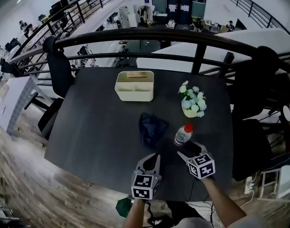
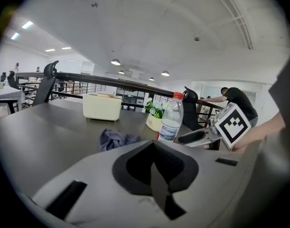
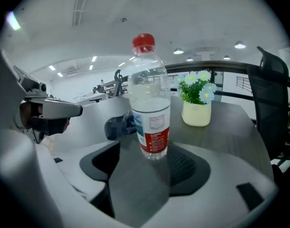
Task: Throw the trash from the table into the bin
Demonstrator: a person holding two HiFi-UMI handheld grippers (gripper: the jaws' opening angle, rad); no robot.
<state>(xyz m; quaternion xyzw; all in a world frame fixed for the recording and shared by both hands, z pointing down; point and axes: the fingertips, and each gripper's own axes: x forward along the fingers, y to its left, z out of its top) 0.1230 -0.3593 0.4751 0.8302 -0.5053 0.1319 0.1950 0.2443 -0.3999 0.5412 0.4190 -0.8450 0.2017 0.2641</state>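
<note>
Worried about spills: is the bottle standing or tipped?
Standing: the bottle rests on its base on the table, red cap on top.

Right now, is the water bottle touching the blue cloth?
Apart. The head view shows bare table between the water bottle and the blue cloth; the left gripper view shows the same gap.

At the lower middle of the head view, the left gripper point(image 1: 156, 156) and the right gripper point(image 1: 185, 149) are light grey moulded shells with rounded, tapering jaws lined in black. Each carries a white cube printed with black square markers: the left cube point(image 1: 145, 186) and the right cube point(image 1: 202, 166). In the gripper views, black textured pads point(image 3: 185, 165) sit in broad scooped recesses. Dark rectangular slots point(image 2: 64, 198) are sunk into the grey casing near the lower corners.
</note>
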